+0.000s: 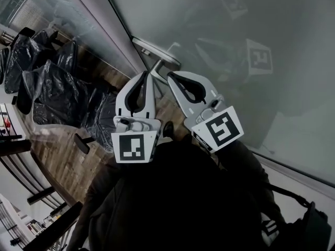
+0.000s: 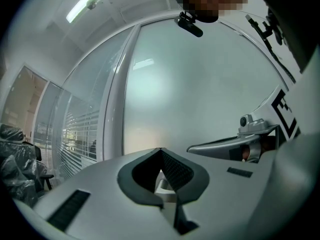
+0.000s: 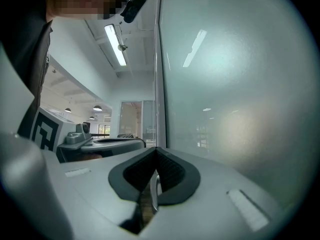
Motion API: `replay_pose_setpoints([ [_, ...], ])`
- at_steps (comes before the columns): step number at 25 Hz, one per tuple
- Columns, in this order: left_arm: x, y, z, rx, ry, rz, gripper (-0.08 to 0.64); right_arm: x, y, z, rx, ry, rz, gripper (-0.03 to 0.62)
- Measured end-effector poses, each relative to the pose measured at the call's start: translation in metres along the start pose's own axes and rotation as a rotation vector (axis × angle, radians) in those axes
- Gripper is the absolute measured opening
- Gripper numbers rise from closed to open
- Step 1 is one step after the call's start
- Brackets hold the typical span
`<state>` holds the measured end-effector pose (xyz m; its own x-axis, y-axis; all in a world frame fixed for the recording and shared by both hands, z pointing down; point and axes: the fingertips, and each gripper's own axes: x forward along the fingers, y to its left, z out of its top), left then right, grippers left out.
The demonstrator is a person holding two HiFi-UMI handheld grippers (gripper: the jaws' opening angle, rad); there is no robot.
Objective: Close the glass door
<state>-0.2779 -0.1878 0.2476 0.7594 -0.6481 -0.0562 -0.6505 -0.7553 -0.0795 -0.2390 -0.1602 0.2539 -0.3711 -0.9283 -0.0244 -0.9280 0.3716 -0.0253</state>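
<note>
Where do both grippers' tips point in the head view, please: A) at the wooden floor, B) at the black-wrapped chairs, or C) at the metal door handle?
C: the left gripper and the right gripper, each with jaws together, point at the metal handle on the frosted glass door, close beside it.

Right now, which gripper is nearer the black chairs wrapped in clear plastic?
Left. The left gripper is on the side of the black plastic-wrapped chairs; the right gripper sits beyond it, toward the frosted glass door.
</note>
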Motion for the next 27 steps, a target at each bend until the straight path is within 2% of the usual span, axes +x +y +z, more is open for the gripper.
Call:
replay_pose_setpoints([
  [27, 0.0094, -0.003, -0.0015, -0.003, -0.001, -0.019, -0.003, -0.0015, -0.0104, 0.0021, 0.004, -0.007, -0.023, 0.0],
])
